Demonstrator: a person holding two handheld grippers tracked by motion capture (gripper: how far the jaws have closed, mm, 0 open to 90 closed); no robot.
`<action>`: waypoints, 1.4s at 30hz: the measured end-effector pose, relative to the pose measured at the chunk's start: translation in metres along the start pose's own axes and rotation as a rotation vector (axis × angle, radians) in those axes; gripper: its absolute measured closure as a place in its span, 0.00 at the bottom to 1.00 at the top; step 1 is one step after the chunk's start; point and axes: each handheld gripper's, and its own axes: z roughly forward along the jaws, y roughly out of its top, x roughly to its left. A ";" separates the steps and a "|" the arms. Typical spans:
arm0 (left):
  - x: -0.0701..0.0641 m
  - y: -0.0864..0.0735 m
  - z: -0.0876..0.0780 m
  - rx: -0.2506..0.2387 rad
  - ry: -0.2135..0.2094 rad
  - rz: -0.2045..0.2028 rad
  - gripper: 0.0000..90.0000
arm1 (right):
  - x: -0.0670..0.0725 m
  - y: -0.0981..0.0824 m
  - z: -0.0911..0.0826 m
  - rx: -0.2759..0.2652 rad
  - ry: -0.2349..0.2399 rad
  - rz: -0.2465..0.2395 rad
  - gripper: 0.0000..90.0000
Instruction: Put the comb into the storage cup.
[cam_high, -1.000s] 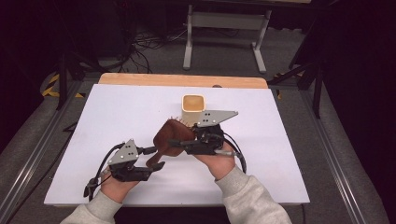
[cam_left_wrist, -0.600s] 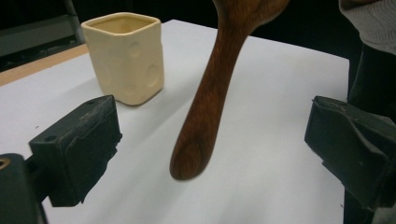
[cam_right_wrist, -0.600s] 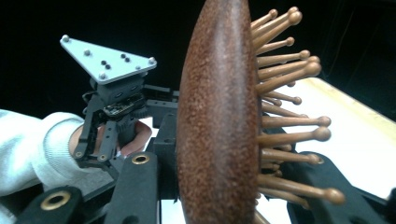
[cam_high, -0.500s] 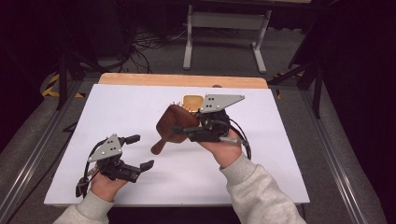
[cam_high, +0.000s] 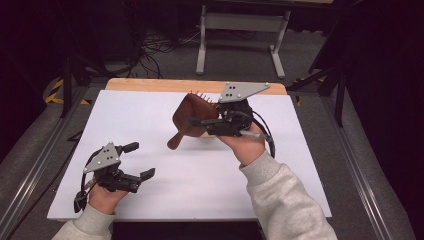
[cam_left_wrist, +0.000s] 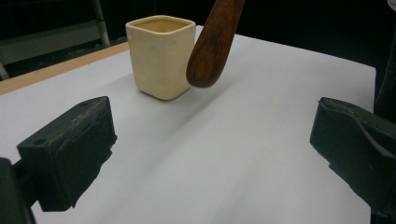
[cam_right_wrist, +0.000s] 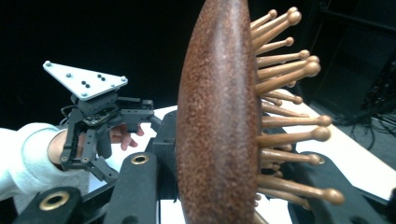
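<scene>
Right gripper (cam_high: 200, 121) is clamped on a wooden hairbrush (cam_high: 189, 120), holding it up above the white worktop (cam_high: 200, 175). Left gripper (cam_high: 139, 160) sits near the front edge, jaws wide apart. Cream cup (cam_left_wrist: 160, 56) stands behind the brush handle.

Brown hairbrush (cam_high: 189, 120), cream cup (cam_left_wrist: 160, 56)

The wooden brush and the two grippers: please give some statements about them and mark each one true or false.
1. The right gripper holds the wooden brush above the table. True.
2. The left gripper is shut on the cream cup. False: its jaws are open and hold nothing.
3. The brush handle points down toward the white table. True.
4. The cup lies tipped over. False: it stands upright.
</scene>
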 end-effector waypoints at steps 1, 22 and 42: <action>0.000 0.000 0.000 0.000 0.000 0.000 0.01 | 0.000 0.000 0.000 0.000 0.000 0.000 0.66; 0.011 -0.008 -0.007 0.026 0.061 -0.009 0.01 | -0.037 0.023 -0.019 -0.027 -0.159 0.008 0.65; 0.011 -0.009 -0.006 0.036 0.059 -0.007 0.01 | -0.069 0.021 -0.021 -0.003 -0.305 0.033 0.65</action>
